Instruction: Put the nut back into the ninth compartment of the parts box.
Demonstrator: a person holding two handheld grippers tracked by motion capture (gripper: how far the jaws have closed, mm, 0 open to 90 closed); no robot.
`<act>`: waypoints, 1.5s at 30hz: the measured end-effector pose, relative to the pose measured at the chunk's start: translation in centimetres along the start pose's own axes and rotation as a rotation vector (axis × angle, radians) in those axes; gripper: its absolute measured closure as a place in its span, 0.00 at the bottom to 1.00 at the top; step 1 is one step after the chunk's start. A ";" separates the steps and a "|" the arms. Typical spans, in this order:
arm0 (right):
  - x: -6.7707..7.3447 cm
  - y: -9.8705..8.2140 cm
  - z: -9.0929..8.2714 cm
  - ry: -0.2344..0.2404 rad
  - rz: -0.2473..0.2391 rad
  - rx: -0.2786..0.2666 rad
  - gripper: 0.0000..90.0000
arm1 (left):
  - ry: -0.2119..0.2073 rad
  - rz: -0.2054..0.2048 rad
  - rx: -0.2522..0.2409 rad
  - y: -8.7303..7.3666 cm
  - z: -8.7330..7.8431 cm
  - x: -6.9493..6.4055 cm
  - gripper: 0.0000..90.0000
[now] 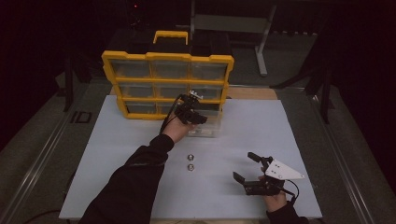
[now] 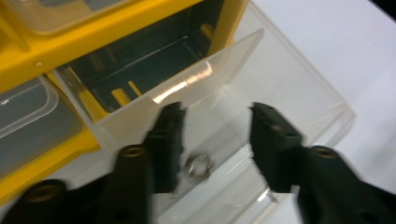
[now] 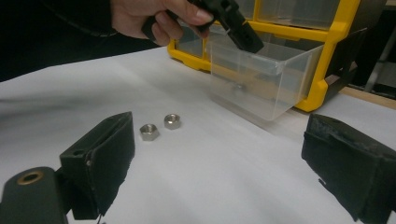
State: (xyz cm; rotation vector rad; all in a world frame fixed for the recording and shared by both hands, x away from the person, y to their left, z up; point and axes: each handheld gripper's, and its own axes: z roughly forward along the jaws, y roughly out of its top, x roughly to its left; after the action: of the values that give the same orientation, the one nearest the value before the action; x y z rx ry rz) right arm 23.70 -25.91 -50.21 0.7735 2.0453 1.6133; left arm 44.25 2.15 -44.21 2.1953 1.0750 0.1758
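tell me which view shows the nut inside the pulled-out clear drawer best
The left gripper view: the nut lies on the floor of the clear drawer, close and sharp between the open jaws of the left gripper. The right gripper view shows it dimly through the drawer wall. In the high view I cannot make it out.

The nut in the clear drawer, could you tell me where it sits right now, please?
In the left gripper view the nut lies on the floor of the pulled-out clear drawer, below the open left tongs, in front of the yellow organizer.

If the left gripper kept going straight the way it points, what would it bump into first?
Probably the nut lying on the floor of the pulled-out clear drawer; the left gripper points down into it with open jaws, though depth is hard to judge.
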 end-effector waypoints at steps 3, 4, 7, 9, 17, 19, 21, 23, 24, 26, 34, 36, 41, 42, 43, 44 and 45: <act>0.0 0.0 0.0 -0.001 -0.002 0.001 0.11 | -0.020 0.009 -0.008 0.1 -0.5 -0.2 0.29; 0.0 0.0 0.0 -0.001 -0.001 0.001 0.11 | -0.022 0.016 -0.008 0.1 -0.7 -0.3 0.24; 0.0 0.0 0.0 -0.001 -0.004 0.000 0.11 | -0.029 0.040 -0.015 0.0 -1.2 -0.6 0.14; 0.0 0.0 0.0 -0.001 -0.004 -0.002 0.11 | -0.041 0.052 -0.015 0.0 -1.5 -0.8 0.10; 0.1 0.0 0.0 -0.002 -0.005 -0.002 0.11 | -0.082 0.058 -0.045 -0.6 -2.7 -0.5 0.01; 0.0 0.0 0.0 -0.003 -0.005 0.000 0.11 | -0.091 0.062 -0.057 -0.7 -3.1 -0.4 0.00; 0.0 0.0 0.0 -0.002 -0.005 -0.001 0.11 | -0.093 0.064 -0.063 -0.9 -3.5 -0.4 0.00; 0.1 0.0 0.0 -0.002 -0.005 -0.002 0.11 | -0.098 0.076 -0.064 -1.2 -4.1 -0.3 0.00; 0.1 0.1 0.0 -0.003 -0.007 -0.001 0.11 | -0.102 0.078 -0.064 -1.3 -4.2 -0.3 0.00; 0.1 0.1 0.0 -0.002 -0.006 -0.002 0.11 | -0.102 0.082 -0.070 -1.6 -4.8 -0.2 0.00; 0.1 0.1 0.0 -0.004 -0.008 -0.001 0.11 | -0.111 0.102 -0.096 -2.8 -6.5 -0.1 0.00; 0.1 0.1 0.0 -0.003 -0.006 0.000 0.11 | -0.114 0.106 -0.107 -3.3 -6.9 -0.1 0.00; 0.1 0.1 0.0 -0.005 -0.008 0.001 0.11 | -0.127 0.112 -0.118 -4.4 -7.9 -0.1 0.00; 0.1 0.1 0.0 -0.004 -0.007 0.001 0.11 | -0.124 0.116 -0.119 -4.6 -8.1 -0.2 0.00; 0.1 0.1 0.0 -0.004 -0.007 0.001 0.11 | -0.127 0.123 -0.123 -4.9 -8.2 -0.3 0.00; 0.1 0.1 0.0 -0.004 -0.006 0.001 0.11 | -0.125 0.134 -0.124 -5.1 -8.4 -0.3 0.00; 0.1 0.1 0.0 -0.003 -0.006 0.002 0.11 | -0.125 0.137 -0.127 -5.4 -8.5 -0.5 0.00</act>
State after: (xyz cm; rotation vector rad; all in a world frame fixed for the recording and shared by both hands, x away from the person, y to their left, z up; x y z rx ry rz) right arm 23.64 -25.81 -50.15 0.7693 2.0450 1.6060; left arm 37.06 8.54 -41.03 2.1356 0.8232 0.1608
